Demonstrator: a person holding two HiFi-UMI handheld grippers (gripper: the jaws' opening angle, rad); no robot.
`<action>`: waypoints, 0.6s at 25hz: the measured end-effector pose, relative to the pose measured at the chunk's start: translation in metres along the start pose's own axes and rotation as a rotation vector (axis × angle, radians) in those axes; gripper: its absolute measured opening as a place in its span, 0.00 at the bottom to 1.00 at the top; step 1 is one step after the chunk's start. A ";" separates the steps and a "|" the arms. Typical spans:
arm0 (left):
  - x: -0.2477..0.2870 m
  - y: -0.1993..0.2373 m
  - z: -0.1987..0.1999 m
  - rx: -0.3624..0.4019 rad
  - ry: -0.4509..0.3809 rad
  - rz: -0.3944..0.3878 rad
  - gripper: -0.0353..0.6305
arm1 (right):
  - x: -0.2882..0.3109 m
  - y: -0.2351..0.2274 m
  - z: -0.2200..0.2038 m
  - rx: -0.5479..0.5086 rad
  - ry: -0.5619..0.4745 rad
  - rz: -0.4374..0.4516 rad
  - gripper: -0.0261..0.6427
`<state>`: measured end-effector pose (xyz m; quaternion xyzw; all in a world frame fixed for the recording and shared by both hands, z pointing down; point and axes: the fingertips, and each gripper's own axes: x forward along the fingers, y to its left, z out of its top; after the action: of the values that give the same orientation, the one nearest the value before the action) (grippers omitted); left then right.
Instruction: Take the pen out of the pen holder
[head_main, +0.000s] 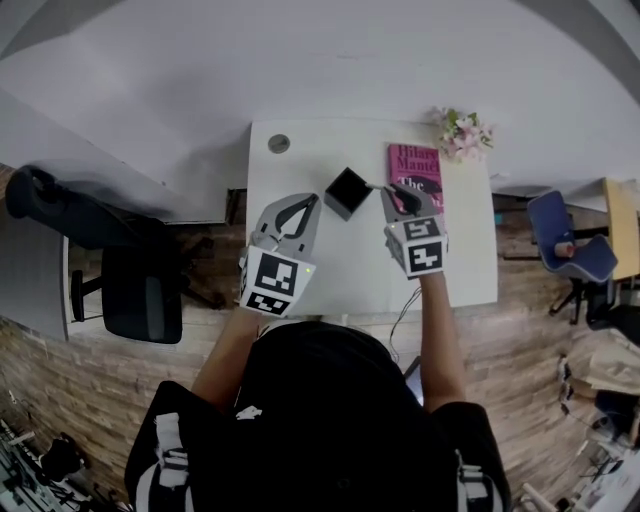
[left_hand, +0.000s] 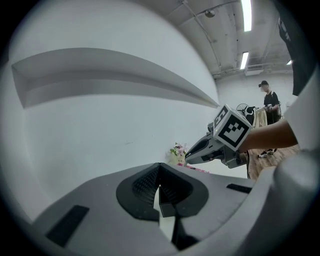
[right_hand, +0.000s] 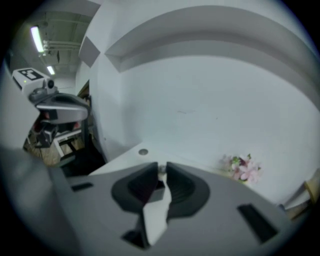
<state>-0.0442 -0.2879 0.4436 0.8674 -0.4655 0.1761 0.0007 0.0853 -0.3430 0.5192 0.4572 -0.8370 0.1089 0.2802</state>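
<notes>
Pen: the pen (head_main: 374, 187) is sitting right at the tips of the right hand-held gripper (head_main: 392, 192), pointing towards the pen holder (head_main: 348, 191) just ahead-left of those tips. I cannot tell whether its far end is clearing the holder's rim.
Right hand-held gripper: its jaws are gripping the thin silvery pen end, with only a narrow gap showing between them.
Left hand-held gripper (head_main: 305, 200): its jaws are meeting at the tips and holding nothing. The holder is sitting just ahead-right of them; I cannot tell if they are touching.
Handling: the pen is looking light, stiff and smooth, so it is probably prone to swivelling in a tip pinch. Taking it lower on the barrel, square across the pads, would likely be steadier. The holder is looking light too and may tip or slide if the pen is dragging on its rim.
Edges: a pink book (head_main: 414, 165) is lying directly beneath and ahead of the right hand-held gripper, with flowers (head_main: 463, 133) beyond it to the right.
Open room: bare desk (head_main: 340, 270) is lying behind both hand-held grippers, towards the person. Straight up is looking like the clearest way out.
</notes>
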 end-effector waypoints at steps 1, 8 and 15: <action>-0.001 -0.002 0.003 0.004 -0.008 -0.008 0.08 | -0.007 -0.001 0.004 0.003 -0.016 -0.011 0.15; -0.004 -0.013 0.021 0.041 -0.048 -0.049 0.08 | -0.054 -0.001 0.030 0.009 -0.141 -0.073 0.15; -0.012 -0.024 0.040 0.068 -0.094 -0.084 0.08 | -0.098 -0.002 0.050 0.008 -0.232 -0.147 0.15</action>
<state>-0.0188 -0.2719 0.4061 0.8929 -0.4221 0.1508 -0.0434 0.1100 -0.2972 0.4224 0.5280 -0.8275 0.0378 0.1871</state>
